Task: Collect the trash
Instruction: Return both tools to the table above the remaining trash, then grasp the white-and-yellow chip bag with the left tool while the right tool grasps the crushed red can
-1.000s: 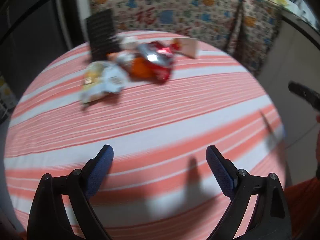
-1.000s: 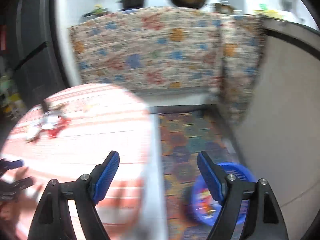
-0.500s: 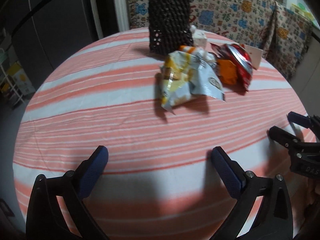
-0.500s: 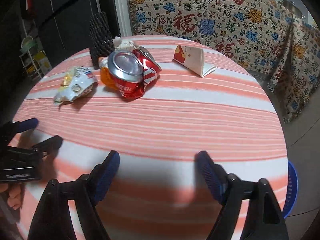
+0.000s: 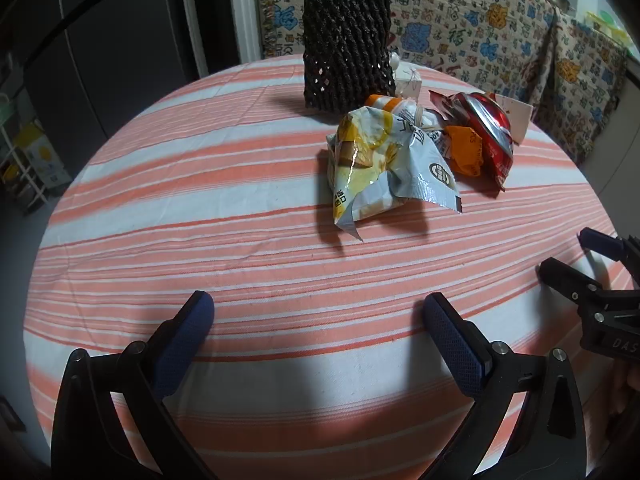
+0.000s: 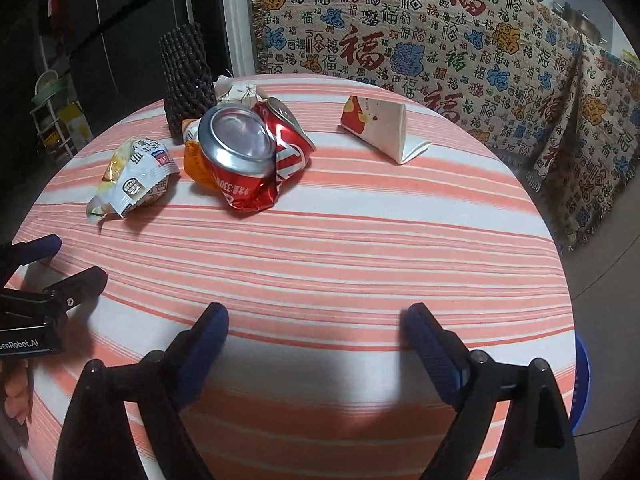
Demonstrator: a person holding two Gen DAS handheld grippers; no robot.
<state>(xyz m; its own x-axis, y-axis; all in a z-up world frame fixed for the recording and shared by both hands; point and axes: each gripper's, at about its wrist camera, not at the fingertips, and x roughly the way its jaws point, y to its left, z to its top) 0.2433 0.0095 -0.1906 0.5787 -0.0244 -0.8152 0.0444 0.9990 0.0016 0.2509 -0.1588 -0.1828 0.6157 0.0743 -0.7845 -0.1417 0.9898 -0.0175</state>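
Note:
Trash lies at the far side of a round striped table (image 5: 200,240): a crumpled yellow-and-white snack bag (image 5: 380,164) (image 6: 132,178), a crushed red can (image 6: 248,156) (image 5: 488,136), an orange wrapper (image 5: 464,150) (image 6: 194,160), a white tissue wad (image 6: 236,90) and a folded red-and-white paper wedge (image 6: 384,128). My left gripper (image 5: 318,326) is open and empty over the near table, well short of the bag. My right gripper (image 6: 316,334) is open and empty, short of the can. Each gripper shows at the edge of the other's view.
A black mesh foam sleeve (image 5: 346,44) (image 6: 186,76) stands upright behind the trash. A patterned blanket (image 6: 420,44) covers the furniture behind the table. A blue bin's rim (image 6: 582,384) shows below the table's right edge. Shelves (image 5: 24,160) stand at far left.
Both grippers swung from the floor and table edge toward the trash pile a second ago. In the last half second they edged slightly closer. Both stayed open.

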